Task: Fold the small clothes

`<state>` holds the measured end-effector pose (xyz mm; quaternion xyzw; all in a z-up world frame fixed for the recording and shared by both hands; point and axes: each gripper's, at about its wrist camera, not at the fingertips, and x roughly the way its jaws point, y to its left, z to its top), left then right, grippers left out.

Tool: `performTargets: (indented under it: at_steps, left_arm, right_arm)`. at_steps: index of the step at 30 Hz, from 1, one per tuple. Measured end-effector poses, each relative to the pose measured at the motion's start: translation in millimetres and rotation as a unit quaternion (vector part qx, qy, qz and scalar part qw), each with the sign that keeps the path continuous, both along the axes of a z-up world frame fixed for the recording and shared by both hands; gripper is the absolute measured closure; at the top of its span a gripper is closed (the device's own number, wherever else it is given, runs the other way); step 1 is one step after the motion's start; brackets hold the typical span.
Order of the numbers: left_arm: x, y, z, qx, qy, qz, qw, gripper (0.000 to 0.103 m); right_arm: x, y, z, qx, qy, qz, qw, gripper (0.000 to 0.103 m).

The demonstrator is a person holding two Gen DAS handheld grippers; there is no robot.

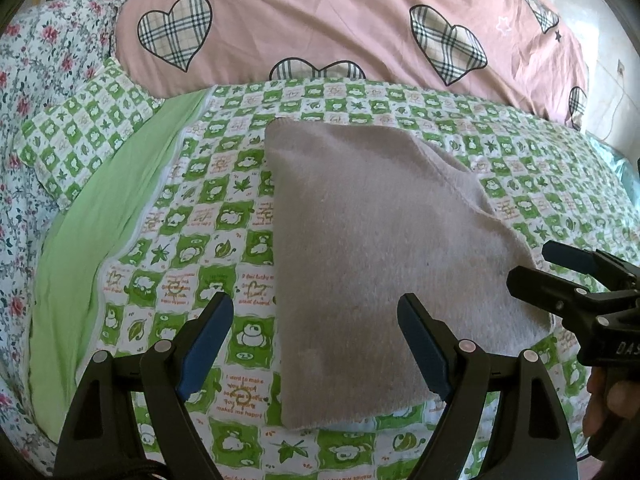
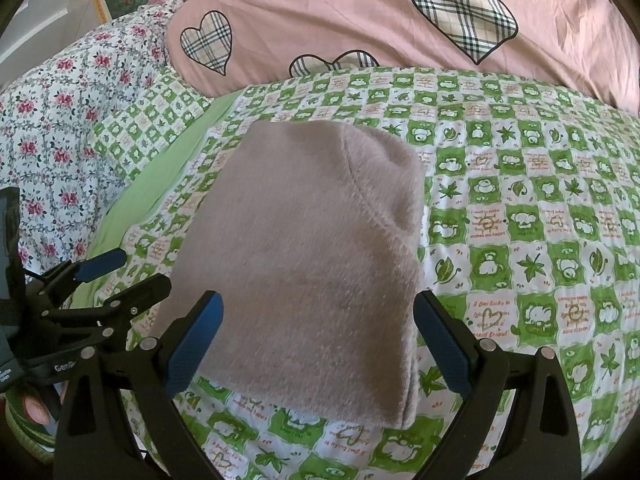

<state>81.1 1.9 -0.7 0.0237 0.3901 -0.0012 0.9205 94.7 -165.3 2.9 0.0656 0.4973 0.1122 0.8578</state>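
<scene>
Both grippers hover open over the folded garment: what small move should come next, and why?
Probably draw both back. The fuzzy garment already lies folded flat on the green checked sheet, and the left gripper and right gripper stand open, gripping nothing.

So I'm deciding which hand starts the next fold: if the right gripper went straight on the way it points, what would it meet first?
Most likely the folded beige garment. The right gripper stands open above it, jaws spanning its near end, nothing between. Depth is unclear, but the green patterned sheet lies only beyond it.
</scene>
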Motion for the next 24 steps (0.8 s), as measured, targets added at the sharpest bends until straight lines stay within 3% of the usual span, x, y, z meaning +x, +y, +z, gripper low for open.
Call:
performTargets:
  at_steps: [24]
  left_arm:
    - [14, 10, -1, 0.008, -0.004, 0.016, 0.9998, 0.018]
  right_arm:
    - [7, -7, -8, 0.006, 0.003, -0.005, 1.0, 0.007]
